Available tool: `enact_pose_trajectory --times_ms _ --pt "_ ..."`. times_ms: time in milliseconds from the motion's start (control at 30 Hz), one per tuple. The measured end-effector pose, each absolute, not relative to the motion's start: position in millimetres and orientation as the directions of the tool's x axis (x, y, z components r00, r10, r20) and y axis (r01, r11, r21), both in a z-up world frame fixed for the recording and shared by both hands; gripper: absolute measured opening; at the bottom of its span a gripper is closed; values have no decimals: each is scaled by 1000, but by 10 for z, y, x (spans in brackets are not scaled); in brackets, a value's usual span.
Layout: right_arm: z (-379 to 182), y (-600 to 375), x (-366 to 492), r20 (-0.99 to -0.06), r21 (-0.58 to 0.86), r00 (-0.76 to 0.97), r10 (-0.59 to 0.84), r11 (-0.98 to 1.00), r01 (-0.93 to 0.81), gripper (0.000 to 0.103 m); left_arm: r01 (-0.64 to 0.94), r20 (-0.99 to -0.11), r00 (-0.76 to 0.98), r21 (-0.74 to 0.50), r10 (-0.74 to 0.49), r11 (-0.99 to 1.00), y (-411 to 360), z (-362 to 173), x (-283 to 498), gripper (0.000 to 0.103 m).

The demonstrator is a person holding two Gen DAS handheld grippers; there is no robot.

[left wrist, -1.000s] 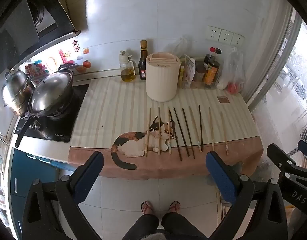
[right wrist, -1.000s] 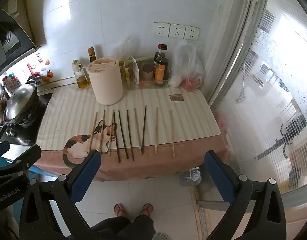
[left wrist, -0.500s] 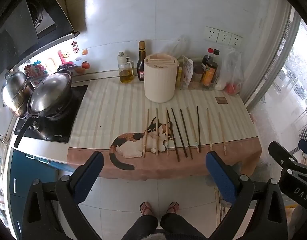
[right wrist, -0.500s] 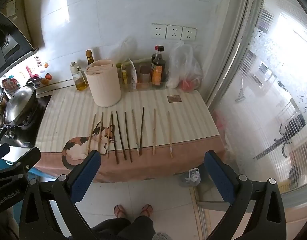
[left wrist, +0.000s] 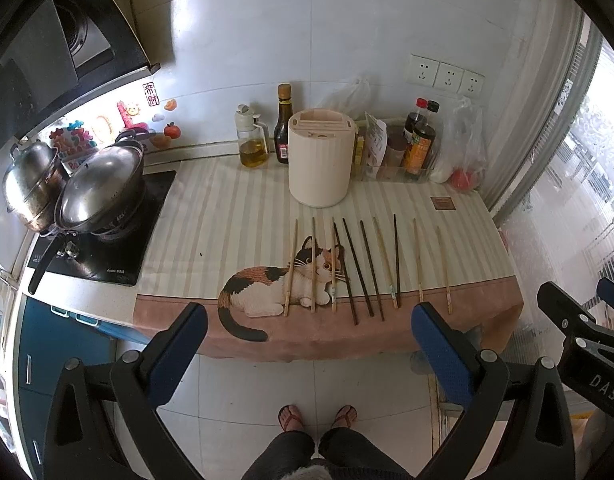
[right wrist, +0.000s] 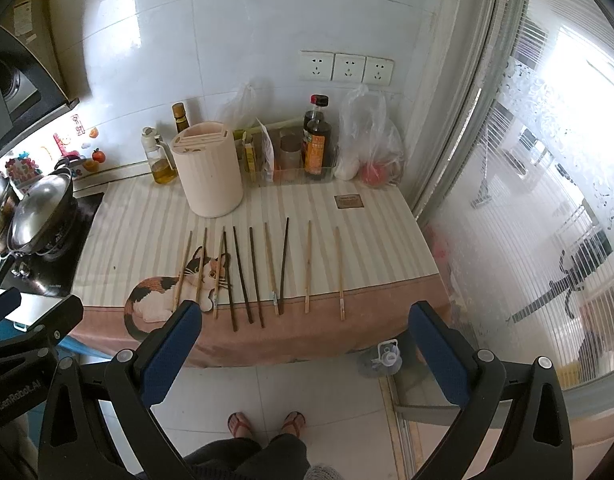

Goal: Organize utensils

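Several chopsticks (left wrist: 365, 266), some light wood and some dark, lie side by side on the cat-print cloth (left wrist: 211, 216) near the counter's front edge; they also show in the right wrist view (right wrist: 259, 272). A cream cylindrical utensil holder (left wrist: 321, 158) with slots in its top stands upright behind them, also in the right wrist view (right wrist: 209, 170). My left gripper (left wrist: 307, 344) is open and empty, held in the air in front of the counter. My right gripper (right wrist: 307, 344) is open and empty, also short of the counter.
Oil and sauce bottles (left wrist: 283, 124), a clear tray with packets (right wrist: 291, 160) and a plastic bag (right wrist: 371, 140) line the back wall. Pots (left wrist: 99, 188) sit on the stove at left. A glass door (right wrist: 527, 200) is at right. My feet (left wrist: 317, 416) stand on the tiled floor.
Both grippers have drifted slightly, so the counter sits a little lower and further left in each view. Nothing on the counter has moved; both grippers stay open.
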State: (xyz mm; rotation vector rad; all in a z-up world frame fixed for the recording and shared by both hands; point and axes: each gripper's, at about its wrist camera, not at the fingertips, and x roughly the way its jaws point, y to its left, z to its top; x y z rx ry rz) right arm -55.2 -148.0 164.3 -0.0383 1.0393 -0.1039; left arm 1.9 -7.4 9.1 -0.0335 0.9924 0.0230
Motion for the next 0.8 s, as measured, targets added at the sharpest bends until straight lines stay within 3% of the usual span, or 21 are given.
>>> enact_pose_trajectory --times_ms 800 --pt "1702 -1474 -537 -852 -74 513 -100 995 72 103 -49 -826 564 -17 14 999 -62 123 1 103"
